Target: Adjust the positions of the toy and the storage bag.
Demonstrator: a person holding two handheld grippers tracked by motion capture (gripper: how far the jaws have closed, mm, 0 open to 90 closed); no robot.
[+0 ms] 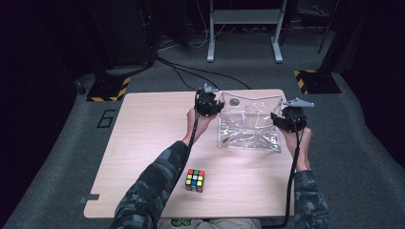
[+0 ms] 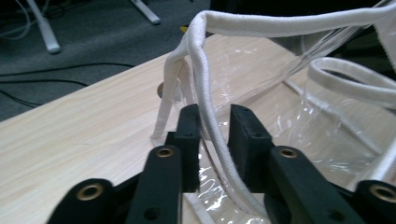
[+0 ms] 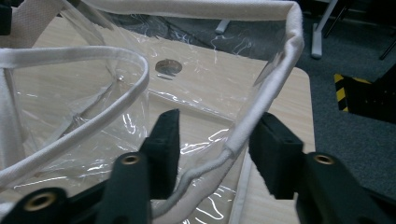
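A clear plastic bag (image 1: 249, 126) with white fabric trim lies on the far right part of the table (image 1: 143, 143), its mouth held up and open. The left gripper (image 2: 215, 140) has its jaws narrow around the trim at the bag's left edge; the trim runs between them, close to the left pad, but a firm pinch cannot be confirmed. The right gripper (image 3: 217, 144) has its jaws wider, the right-edge trim (image 3: 261, 107) between them without being pressed. The step in hand looks like taking hold of both rims. Next, both jaws likely need to clamp fully. A puzzle cube (image 1: 195, 180) sits near the front edge, well apart.
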